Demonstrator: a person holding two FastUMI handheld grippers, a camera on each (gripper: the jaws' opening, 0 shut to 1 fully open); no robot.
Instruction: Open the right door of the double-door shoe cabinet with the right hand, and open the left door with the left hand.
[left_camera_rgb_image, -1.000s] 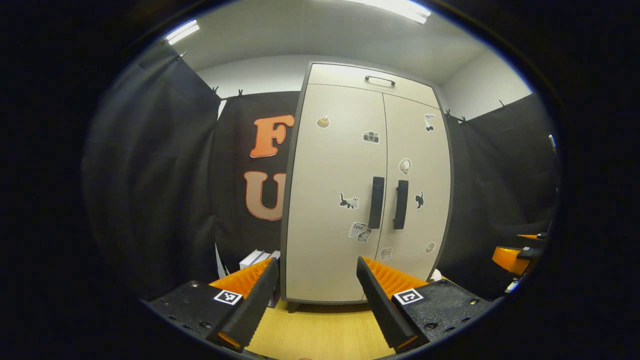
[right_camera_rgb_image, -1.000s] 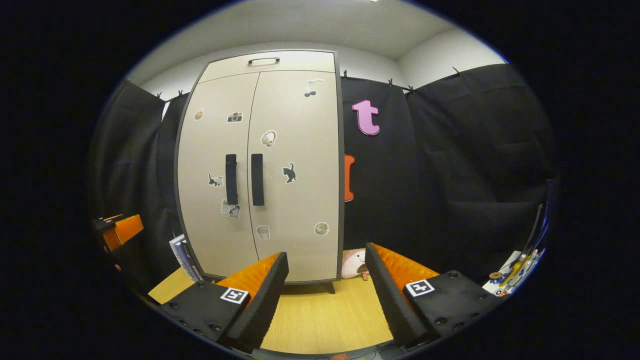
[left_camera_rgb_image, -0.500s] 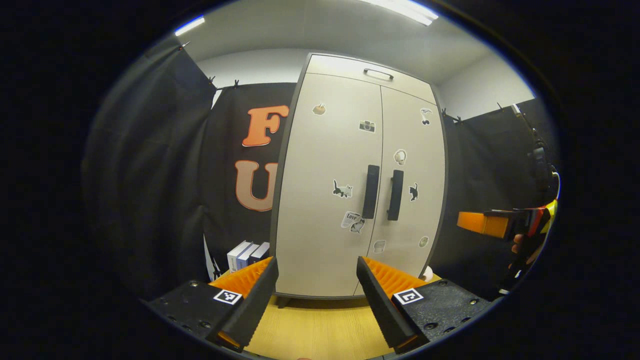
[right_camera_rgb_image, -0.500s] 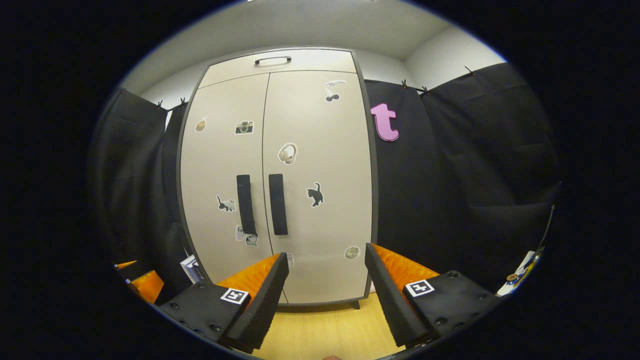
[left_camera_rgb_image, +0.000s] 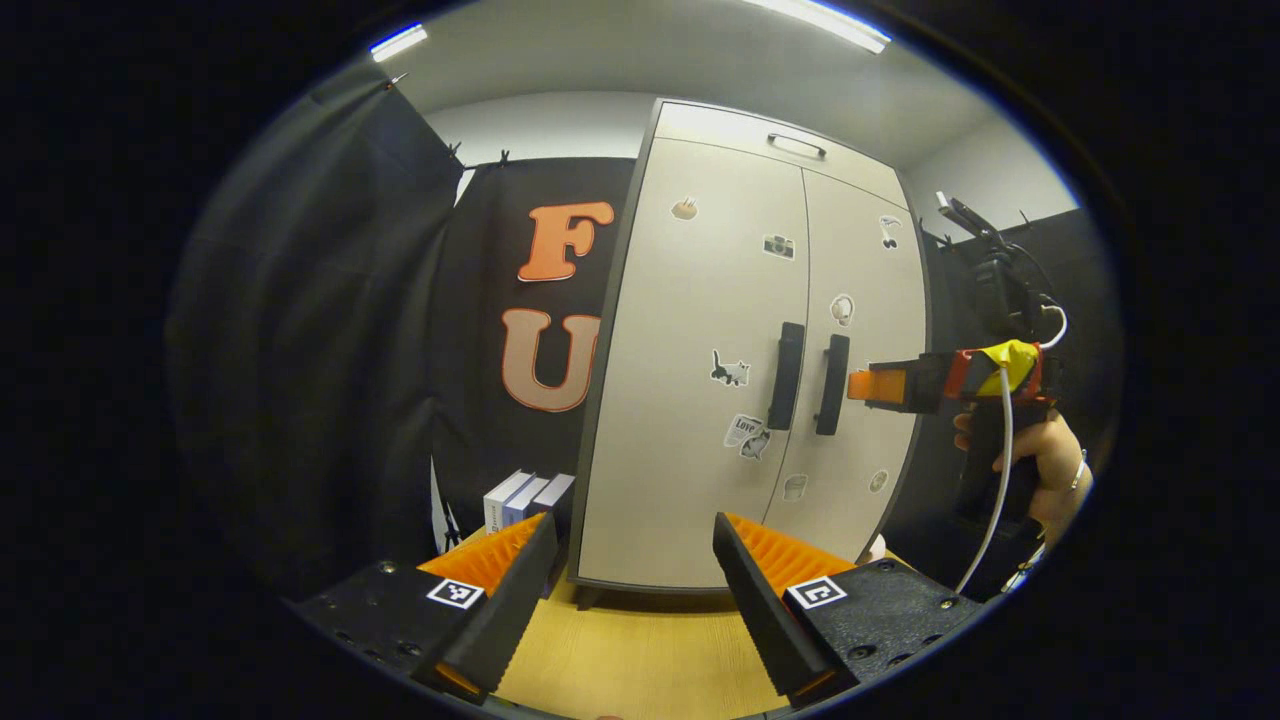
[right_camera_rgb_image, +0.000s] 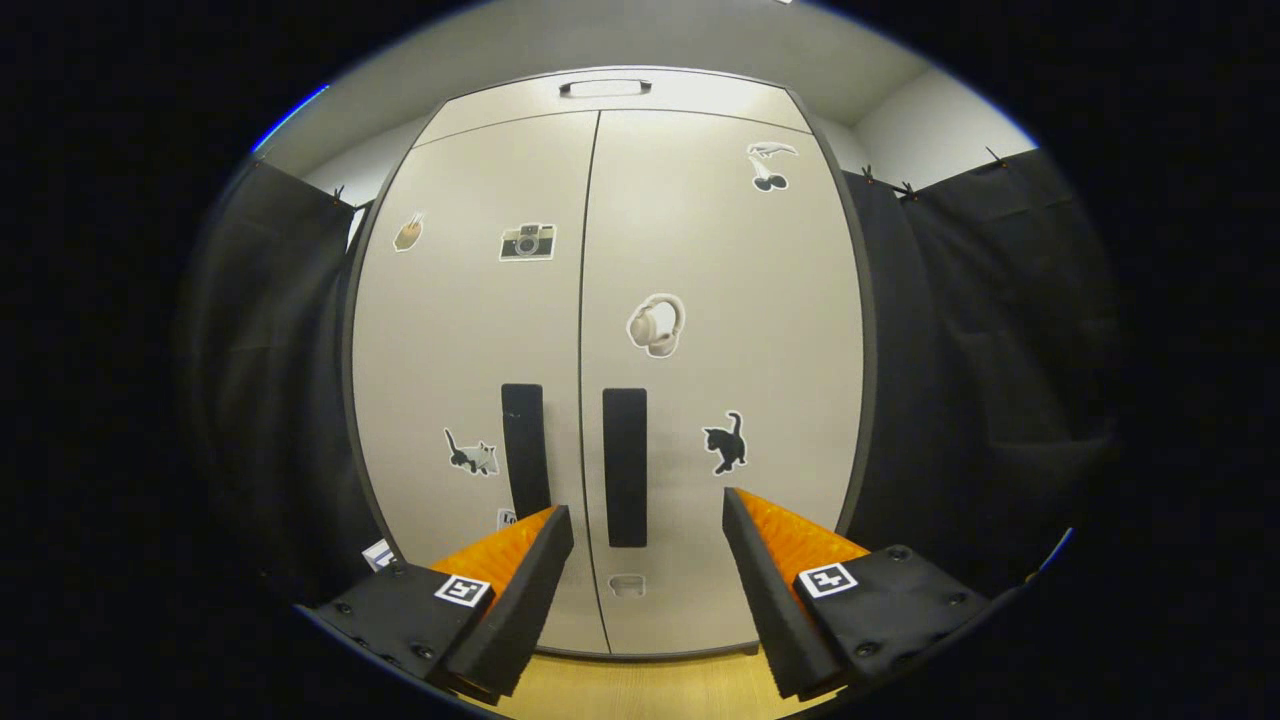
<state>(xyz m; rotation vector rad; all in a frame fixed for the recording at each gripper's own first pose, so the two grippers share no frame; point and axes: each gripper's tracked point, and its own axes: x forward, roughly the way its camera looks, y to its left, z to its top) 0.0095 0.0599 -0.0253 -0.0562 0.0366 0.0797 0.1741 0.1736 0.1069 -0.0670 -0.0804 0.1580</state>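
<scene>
The beige shoe cabinet (right_camera_rgb_image: 700, 250) stands upright with both doors closed and stickers across them. Its right door's black handle (right_camera_rgb_image: 625, 467) rises just ahead of my right gripper (right_camera_rgb_image: 648, 545), which is open and a little short of it. The left door's black handle (right_camera_rgb_image: 526, 450) stands beside it. In the left gripper view the cabinet (left_camera_rgb_image: 690, 380) sits farther off, with the left handle (left_camera_rgb_image: 786, 376) and right handle (left_camera_rgb_image: 831, 385) side by side. My left gripper (left_camera_rgb_image: 635, 560) is open and holds nothing. The right gripper (left_camera_rgb_image: 880, 385), held by a hand (left_camera_rgb_image: 1040, 470), points at the right handle.
Black cloth walls close in on both sides of the cabinet. A few white boxes (left_camera_rgb_image: 520, 497) stand on the wooden floor (left_camera_rgb_image: 640, 650) left of the cabinet. A small drawer with a handle (right_camera_rgb_image: 605, 88) tops the cabinet.
The right gripper has risen and moved closer to the cabinet, up to the right handle. The left gripper has shifted only slightly. Both doors stay closed.
</scene>
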